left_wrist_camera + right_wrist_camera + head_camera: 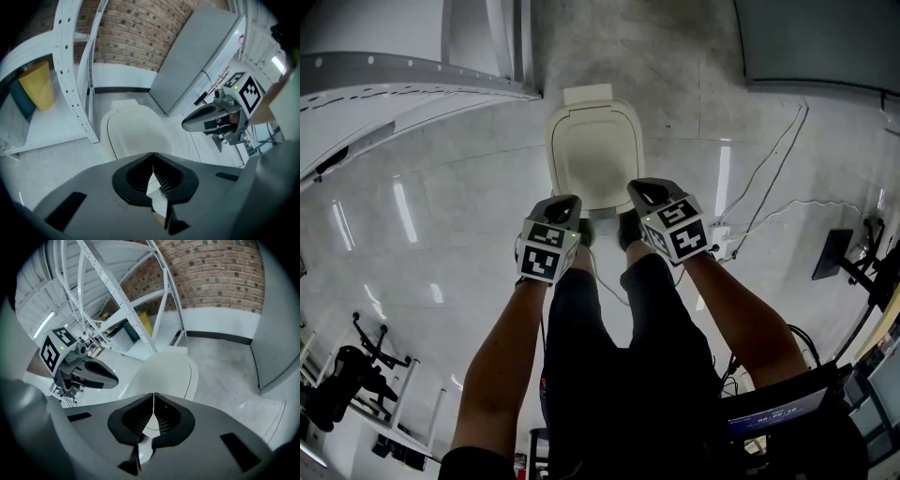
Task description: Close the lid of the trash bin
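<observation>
Trash bin: white, stood on the floor, upper centre of head view, lid shut flat | left hand-held gripper: jaws pressed together, nothing held, seen at bin's lower edge | right hand-held gripper: jaws pressed together, nothing held, beside the left | rack: white, upper left.

Grey left claw and right claw, each bearing a black-and-white marker cube; black trousers.
</observation>
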A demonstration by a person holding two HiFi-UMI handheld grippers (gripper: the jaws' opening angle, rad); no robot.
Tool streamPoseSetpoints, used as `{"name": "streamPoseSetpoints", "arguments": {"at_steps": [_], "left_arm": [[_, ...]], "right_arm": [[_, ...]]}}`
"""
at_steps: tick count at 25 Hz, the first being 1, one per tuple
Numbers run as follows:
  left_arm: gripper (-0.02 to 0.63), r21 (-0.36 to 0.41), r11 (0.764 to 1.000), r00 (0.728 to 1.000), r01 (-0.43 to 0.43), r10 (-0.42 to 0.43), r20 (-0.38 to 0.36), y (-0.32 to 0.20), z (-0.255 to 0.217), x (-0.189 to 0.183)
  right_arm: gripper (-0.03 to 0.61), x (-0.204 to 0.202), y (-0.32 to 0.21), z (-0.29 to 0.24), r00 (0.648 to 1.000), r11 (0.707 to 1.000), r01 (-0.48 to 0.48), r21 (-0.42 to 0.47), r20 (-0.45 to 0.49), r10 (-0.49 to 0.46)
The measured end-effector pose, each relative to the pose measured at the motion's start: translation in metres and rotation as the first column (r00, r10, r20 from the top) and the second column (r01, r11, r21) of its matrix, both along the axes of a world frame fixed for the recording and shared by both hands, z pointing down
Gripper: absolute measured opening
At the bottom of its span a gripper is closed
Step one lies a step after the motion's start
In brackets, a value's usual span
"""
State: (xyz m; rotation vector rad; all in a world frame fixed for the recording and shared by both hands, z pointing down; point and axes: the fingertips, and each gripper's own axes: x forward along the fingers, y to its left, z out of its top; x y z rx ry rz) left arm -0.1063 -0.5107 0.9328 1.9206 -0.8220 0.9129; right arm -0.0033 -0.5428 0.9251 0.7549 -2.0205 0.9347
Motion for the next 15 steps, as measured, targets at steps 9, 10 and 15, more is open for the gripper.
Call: {"name": "streamPoseSetpoints", "arguments": {"at_steps": [9,10,15], "left_arm": [[-0.001,0.223,0.970,0.985,0.092,-0.056,-0.161,-0.042,-0.160,-0.002],[-0.002,0.229,0.968,0.981,0.102,-0.061,-0.182,-0.041,-0.180,-0.003],[-0.002,0.290,0.948,0.961,0.128,-0.046,-0.272,-0.034,-0.278,-0.008]], "right_arm": [[0.009,-0.008,-0.058,-0.174,0.988,0.981,-0.022,0.195,0.152,-0.008],[0.009,-0.007,-0.061,-0.196,0.986,0.975,-0.039,0.220,0.167,0.002],[0.009,-0.003,-0.068,-0.299,0.964,0.940,-0.133,0.314,0.262,0.049]]}}
